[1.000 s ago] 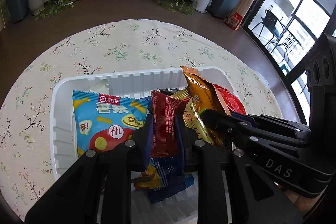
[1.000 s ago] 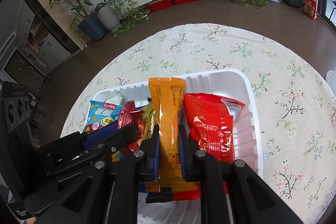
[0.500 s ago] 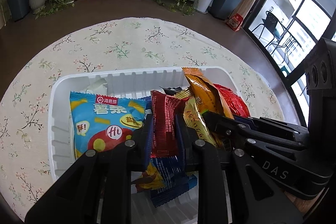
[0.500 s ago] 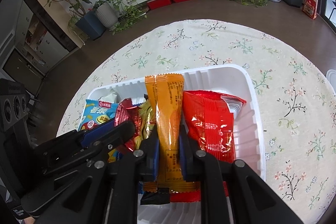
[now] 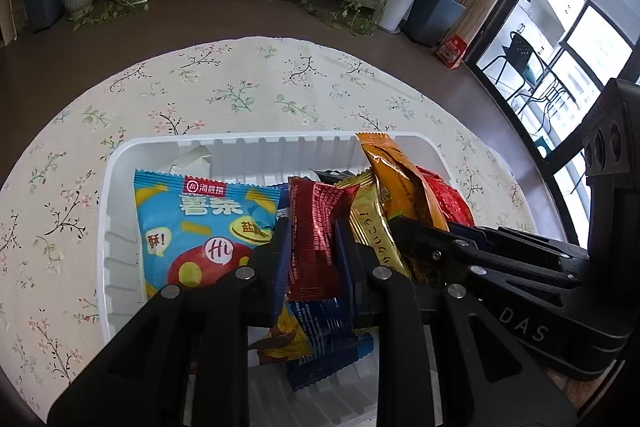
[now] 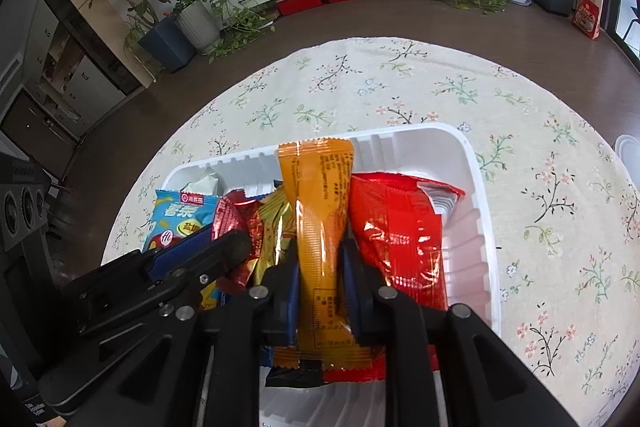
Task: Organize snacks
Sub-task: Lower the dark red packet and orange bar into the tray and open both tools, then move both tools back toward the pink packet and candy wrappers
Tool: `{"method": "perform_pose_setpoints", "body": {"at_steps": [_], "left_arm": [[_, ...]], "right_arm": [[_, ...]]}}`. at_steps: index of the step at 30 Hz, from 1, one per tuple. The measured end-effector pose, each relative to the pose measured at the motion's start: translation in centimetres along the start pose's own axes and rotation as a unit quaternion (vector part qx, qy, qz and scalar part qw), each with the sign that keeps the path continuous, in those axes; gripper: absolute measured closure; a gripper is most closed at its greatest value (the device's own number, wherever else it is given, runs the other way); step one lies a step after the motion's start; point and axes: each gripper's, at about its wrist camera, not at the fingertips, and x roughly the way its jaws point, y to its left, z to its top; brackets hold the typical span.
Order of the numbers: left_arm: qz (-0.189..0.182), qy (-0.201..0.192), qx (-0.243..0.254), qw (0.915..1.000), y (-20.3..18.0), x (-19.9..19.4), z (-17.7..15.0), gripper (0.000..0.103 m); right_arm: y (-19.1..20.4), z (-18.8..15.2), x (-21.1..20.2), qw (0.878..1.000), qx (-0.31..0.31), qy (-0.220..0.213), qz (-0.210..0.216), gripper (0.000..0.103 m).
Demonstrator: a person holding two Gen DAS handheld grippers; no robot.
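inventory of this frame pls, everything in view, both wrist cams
tray: 1, white, on tablecloth
tablecloth: 1, cream floral, round table
chip bag: 1, blue, tray's left side
dark red packet: 1, between left gripper's pads
gold packet: 1, right of dark red packet
orange packet: 1, between right gripper's pads
red bag: 1, tray's right side
blue packet: 1, low in tray
left gripper: black, shut on dark red packet
right gripper: black, jaws just easing open, pads at orange packet

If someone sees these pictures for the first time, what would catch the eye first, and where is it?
First the white tray of bright snack packets on the round floral tablecloth. An orange packet stands upright between the right gripper's jaws, which have just been opening, beside a shiny red bag. The left gripper clamps a dark red packet next to the big blue bag.
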Motion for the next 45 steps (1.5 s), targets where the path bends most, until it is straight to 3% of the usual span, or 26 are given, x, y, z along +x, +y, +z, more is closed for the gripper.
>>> {"method": "perform_pose_setpoints", "body": {"at_steps": [4,7,9,12,16,20,21,27,34,42,45], "left_arm": [[0.002,-0.008,0.004,1.0000,-0.1,-0.7,-0.2,0.078],[-0.001,-0.017,0.005,0.9998,-0.1,-1.4,-0.3,0.070],[0.004,-0.025,0.001,0.9997,0.1,-2.0,-0.3,0.052],[-0.002,-0.034,-0.003,0.9994,0.4,-3.0,-0.5,0.036],[-0.005,-0.043,-0.007,0.9991,0.7,-4.3,-0.9,0.028],[-0.008,-0.050,-0.010,0.9987,0.9,-5.8,-1.7,0.003],[-0.012,-0.052,-0.012,0.9985,1.0,-6.1,-1.9,0.003],[-0.017,-0.066,-0.007,0.9977,0.3,-8.8,-3.1,0.002],[-0.006,-0.094,0.037,0.9949,-2.2,-13.2,-5.5,0.000],[0.027,-0.114,0.075,0.9903,-3.2,-17.3,-12.2,0.000],[0.030,-0.098,0.059,0.9930,-2.7,-17.8,-15.3,0.000]], "right_arm": [[0.0,0.0,-0.5,1.000,0.003,-0.005,-0.004,0.078],[-0.1,0.0,-1.1,1.000,0.004,-0.011,-0.007,0.077],[-0.2,0.0,-1.5,1.000,0.007,-0.014,-0.009,0.074],[-0.8,-0.1,-2.2,1.000,0.019,-0.018,-0.003,0.067],[-0.7,-0.4,-3.0,0.999,0.021,-0.024,-0.003,0.055],[-0.7,-0.9,-4.1,0.999,0.026,-0.035,-0.005,0.040],[-0.7,-0.9,-4.2,0.999,0.028,-0.037,-0.004,0.035],[-0.2,-1.3,-5.8,0.999,0.025,-0.045,0.014,0.034],[-0.3,-3.3,-10.0,0.996,0.014,-0.077,0.042,0.027],[-2.8,-8.9,-15.0,0.992,0.030,-0.103,0.064,0.027],[-3.9,-11.6,-16.0,0.992,0.039,-0.104,0.062,0.027]]}}
